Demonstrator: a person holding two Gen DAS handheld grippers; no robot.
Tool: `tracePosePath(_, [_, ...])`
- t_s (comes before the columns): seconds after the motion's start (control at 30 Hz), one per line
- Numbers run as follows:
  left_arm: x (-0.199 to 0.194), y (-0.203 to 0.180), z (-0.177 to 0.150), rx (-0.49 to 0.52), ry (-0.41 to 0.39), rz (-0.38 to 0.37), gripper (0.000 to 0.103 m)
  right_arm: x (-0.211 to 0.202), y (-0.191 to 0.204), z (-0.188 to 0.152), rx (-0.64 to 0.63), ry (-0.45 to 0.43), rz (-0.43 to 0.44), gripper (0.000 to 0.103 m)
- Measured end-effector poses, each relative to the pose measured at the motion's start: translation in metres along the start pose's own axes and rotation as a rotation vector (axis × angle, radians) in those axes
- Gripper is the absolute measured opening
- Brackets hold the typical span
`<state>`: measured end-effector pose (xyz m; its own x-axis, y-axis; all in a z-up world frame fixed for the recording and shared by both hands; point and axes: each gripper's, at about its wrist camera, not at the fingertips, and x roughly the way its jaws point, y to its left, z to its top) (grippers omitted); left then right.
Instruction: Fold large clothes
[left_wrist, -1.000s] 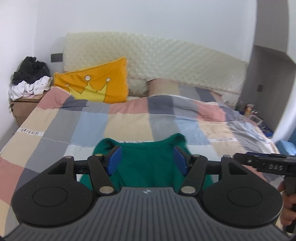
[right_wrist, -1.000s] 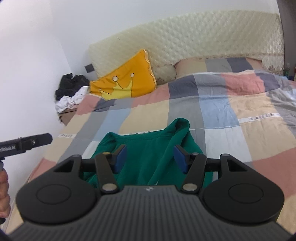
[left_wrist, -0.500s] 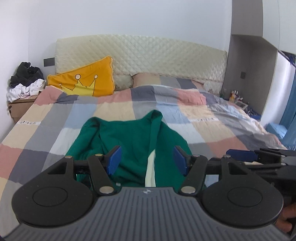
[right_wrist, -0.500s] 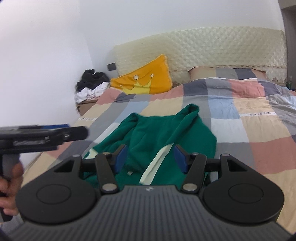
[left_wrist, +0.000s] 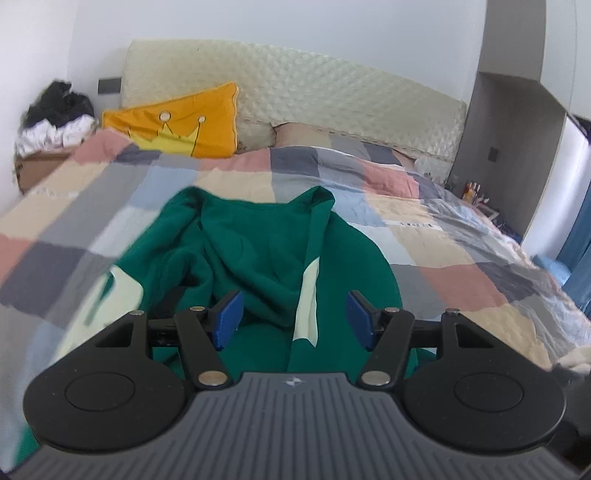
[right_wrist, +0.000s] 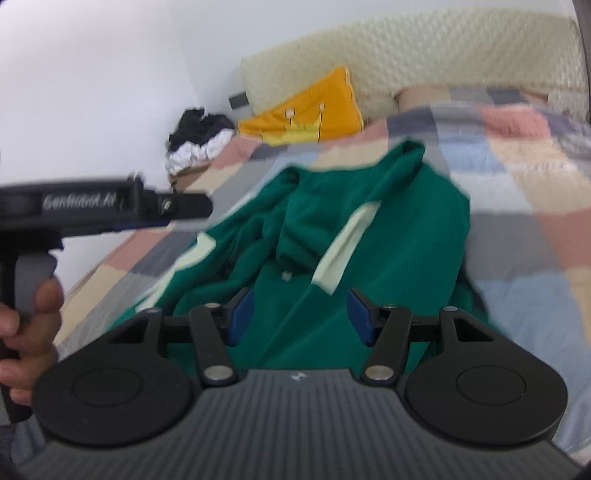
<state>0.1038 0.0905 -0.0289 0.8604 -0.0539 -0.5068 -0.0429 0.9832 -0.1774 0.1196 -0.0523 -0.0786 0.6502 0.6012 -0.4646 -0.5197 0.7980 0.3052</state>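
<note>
A green sweatshirt (left_wrist: 258, 254) with pale cream panels lies crumpled on the checked quilt (left_wrist: 436, 266) of a bed. Its hood end points toward the headboard. My left gripper (left_wrist: 293, 319) hovers over the near part of the sweatshirt, its blue pads apart with nothing pressed between them. In the right wrist view the same sweatshirt (right_wrist: 388, 236) fills the middle, and my right gripper (right_wrist: 301, 317) hangs open above its near part. The left gripper (right_wrist: 184, 206), held by a hand (right_wrist: 26, 317), shows at the left of that view.
A yellow crown pillow (left_wrist: 181, 125) leans on the padded cream headboard (left_wrist: 332, 96). A pile of black and white clothes (left_wrist: 55, 118) sits on a bedside stand at the left. A grey cabinet (left_wrist: 517, 110) stands to the right of the bed.
Both grippers have come down and closer to the bed, so the green sweatshirt looks larger and nearer in both views. The jaws stand as wide as before.
</note>
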Motion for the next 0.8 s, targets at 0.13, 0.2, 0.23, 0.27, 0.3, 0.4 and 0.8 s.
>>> tracePosePath(0.13, [0.032, 0.016, -0.014, -0.032, 0.026, 0.029, 0.067, 0.014, 0.009, -0.016, -0.055, 0.058, 0.018, 0.059])
tracePosePath(0.2, [0.040, 0.019, -0.017, -0.023, 0.019, 0.047, 0.067, 0.022, 0.012, -0.021, -0.051, 0.101, 0.056, 0.059])
tracePosePath(0.23, [0.043, 0.021, -0.018, -0.026, 0.021, 0.047, 0.067, 0.027, 0.013, -0.023, -0.043, 0.123, 0.072, 0.059])
tracePosePath(0.27, [0.046, 0.024, -0.020, -0.033, 0.023, 0.040, 0.067, 0.033, 0.014, -0.026, -0.036, 0.150, 0.086, 0.059])
tracePosePath(0.3, [0.048, 0.028, -0.022, -0.044, 0.023, 0.030, 0.067, 0.040, 0.016, -0.029, -0.039, 0.178, 0.100, 0.059])
tracePosePath(0.4, [0.054, 0.039, -0.033, -0.087, 0.046, 0.024, 0.067, 0.051, 0.029, -0.040, -0.095, 0.223, 0.102, 0.059])
tracePosePath(0.8, [0.053, 0.061, -0.046, -0.198, 0.043, 0.051, 0.067, 0.058, 0.059, -0.062, -0.291, 0.317, 0.123, 0.077])
